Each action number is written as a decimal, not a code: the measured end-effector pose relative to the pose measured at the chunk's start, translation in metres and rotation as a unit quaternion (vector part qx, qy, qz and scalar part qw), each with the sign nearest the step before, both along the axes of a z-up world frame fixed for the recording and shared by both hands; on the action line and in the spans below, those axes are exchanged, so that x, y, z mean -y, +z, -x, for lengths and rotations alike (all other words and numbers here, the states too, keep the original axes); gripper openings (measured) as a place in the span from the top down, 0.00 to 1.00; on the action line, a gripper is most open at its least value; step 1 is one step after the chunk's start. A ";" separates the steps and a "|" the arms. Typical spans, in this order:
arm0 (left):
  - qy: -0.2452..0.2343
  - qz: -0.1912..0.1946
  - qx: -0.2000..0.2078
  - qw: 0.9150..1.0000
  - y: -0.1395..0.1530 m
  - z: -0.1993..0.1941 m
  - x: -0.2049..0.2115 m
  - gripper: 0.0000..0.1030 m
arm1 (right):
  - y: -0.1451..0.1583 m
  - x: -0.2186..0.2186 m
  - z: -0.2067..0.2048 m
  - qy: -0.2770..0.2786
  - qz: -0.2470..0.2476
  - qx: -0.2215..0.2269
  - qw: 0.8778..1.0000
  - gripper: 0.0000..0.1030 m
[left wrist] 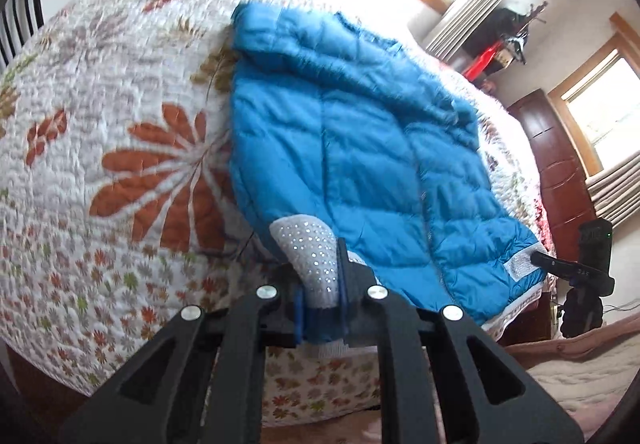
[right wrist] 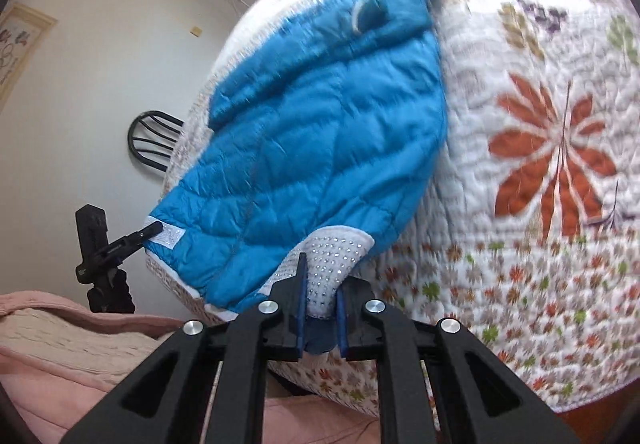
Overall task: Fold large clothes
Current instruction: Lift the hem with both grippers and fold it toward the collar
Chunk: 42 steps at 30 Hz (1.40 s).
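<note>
Site: I'm working in a home bedroom | evidence: bed under a floral quilt (left wrist: 120,147) | wood-framed windows (left wrist: 592,115) with curtains (left wrist: 472,3) | dark wooden cabinet (left wrist: 552,159) | framed picture (right wrist: 20,43) on white wall

The blue jacket (left wrist: 360,147) and the quilt (left wrist: 120,123) are motion-blurred in both views. At lower centre, each gripper's links hide the jacket's hem. A chair (right wrist: 154,139) at middle left is half hidden behind the bed.
</note>
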<state>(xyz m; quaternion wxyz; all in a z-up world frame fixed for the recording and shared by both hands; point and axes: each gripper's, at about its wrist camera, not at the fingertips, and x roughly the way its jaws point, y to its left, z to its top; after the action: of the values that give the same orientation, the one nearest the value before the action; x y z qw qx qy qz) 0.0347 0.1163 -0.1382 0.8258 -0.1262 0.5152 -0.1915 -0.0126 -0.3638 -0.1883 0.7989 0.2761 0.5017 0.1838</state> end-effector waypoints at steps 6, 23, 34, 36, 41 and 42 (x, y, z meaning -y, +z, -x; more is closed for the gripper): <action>-0.001 0.033 0.039 0.999 0.034 -0.032 0.002 0.89 | 0.043 0.000 -0.039 0.008 0.019 0.043 0.999 0.89; -0.019 0.058 0.061 0.996 0.063 -0.231 0.050 0.89 | 0.082 0.048 -0.219 0.003 -0.013 0.022 1.000 0.89; 0.012 0.042 -0.004 0.999 0.004 -0.356 0.069 0.89 | 0.043 0.067 -0.338 -0.016 -0.014 -0.031 0.999 0.89; 0.019 0.027 -0.015 0.999 -0.012 -0.371 0.070 0.89 | 0.029 0.071 -0.354 -0.023 -0.014 -0.044 0.999 0.89; 0.029 0.014 -0.049 0.998 -0.050 -0.402 0.072 0.88 | -0.010 0.078 -0.382 -0.033 -0.015 -0.082 0.996 0.89; 0.029 0.013 -0.053 0.998 -0.055 -0.405 0.072 0.87 | -0.015 0.079 -0.384 -0.035 -0.018 -0.085 0.996 0.89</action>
<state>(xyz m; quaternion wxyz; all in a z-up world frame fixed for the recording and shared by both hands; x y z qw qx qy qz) 0.4399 0.0441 -0.1935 0.8006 -0.1620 0.5521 -0.1676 0.3719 -0.4426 -0.2033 0.7540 0.3225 0.5547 0.1403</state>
